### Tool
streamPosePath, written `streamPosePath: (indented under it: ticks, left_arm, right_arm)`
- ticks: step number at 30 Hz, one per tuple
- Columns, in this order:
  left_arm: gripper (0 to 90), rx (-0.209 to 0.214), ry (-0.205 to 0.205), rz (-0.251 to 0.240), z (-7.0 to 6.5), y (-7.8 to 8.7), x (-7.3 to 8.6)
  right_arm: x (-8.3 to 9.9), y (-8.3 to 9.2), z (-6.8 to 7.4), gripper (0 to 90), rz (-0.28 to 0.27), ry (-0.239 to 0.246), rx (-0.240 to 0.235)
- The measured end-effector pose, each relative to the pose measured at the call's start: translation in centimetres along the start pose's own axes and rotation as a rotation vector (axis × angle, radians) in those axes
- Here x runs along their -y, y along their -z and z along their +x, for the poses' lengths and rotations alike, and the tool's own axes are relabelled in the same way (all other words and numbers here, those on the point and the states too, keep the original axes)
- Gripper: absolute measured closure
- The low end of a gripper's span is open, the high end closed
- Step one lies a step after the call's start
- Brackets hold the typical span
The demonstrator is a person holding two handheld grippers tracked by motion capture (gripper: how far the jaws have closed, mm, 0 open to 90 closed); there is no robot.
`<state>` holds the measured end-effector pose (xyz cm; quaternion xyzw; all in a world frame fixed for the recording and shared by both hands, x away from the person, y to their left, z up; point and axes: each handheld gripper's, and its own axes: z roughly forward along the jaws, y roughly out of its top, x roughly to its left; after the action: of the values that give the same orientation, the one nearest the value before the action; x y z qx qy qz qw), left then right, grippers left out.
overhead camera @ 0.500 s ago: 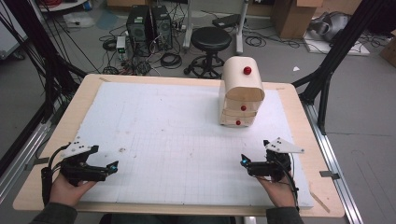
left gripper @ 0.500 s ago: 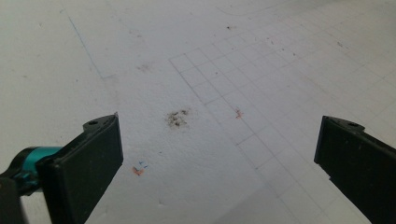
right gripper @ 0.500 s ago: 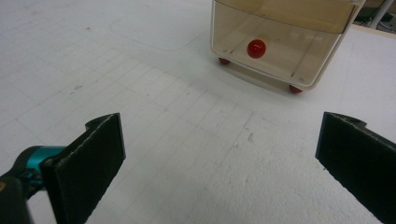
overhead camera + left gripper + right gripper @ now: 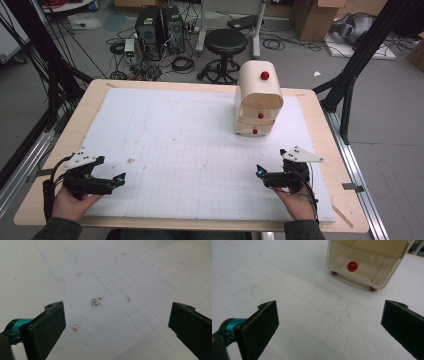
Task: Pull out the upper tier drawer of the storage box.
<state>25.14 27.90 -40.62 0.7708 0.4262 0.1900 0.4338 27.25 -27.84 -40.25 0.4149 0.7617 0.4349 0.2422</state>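
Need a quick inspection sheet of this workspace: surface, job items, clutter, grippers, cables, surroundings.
Surface: white gridded foam sheet on a wooden table; small dark stain.
Job's things: beige mini drawer cabinet with red knobs, drawers shut, upright.
Clutter: nothing seen.
Grippers: left hand-held gripper and right hand-held gripper both open, empty, near the front edge.
Cables: one trails from each gripper.
Surroundings: black stool, computer towers, floor cables, cardboard boxes.
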Motion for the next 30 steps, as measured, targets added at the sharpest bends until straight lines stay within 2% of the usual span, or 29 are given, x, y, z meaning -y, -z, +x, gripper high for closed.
streamPosePath:
  ticks: [6,8,13,18,22,26,30]
  left_arm:
    - [1.7,0.002,-0.002,-0.005,0.0,-0.1,-0.1]
    - [1.7,0.003,0.000,-0.004,-0.1,-0.1,0.0]
    - [1.7,0.002,0.000,-0.001,-0.1,-0.1,0.1]
    - [1.7,0.001,0.006,-0.005,-0.1,-0.1,0.1]
    - [1.7,0.004,0.006,-0.004,-0.1,-0.1,0.1]
    - [1.7,0.002,0.008,-0.006,0.0,-0.1,0.1]
    - [1.7,0.001,0.014,-0.011,0.1,0.1,0.1]
  right_arm:
    - [-0.1,0.1,0.0,0.3,-0.007,-0.001,-0.006]
    - [-0.1,0.0,0.1,0.3,0.007,-0.004,-0.009]
    - [-0.3,-0.3,0.3,0.3,0.035,0.021,0.008]
    - [-0.6,-0.4,0.5,0.3,0.040,0.030,0.023]
    - [-0.8,-0.5,0.7,0.3,0.038,0.012,0.026]
    - [-1.4,-0.7,1.1,0.3,0.038,0.020,0.060]
    - [-1.9,-1.1,1.6,0.3,0.026,0.004,0.090]
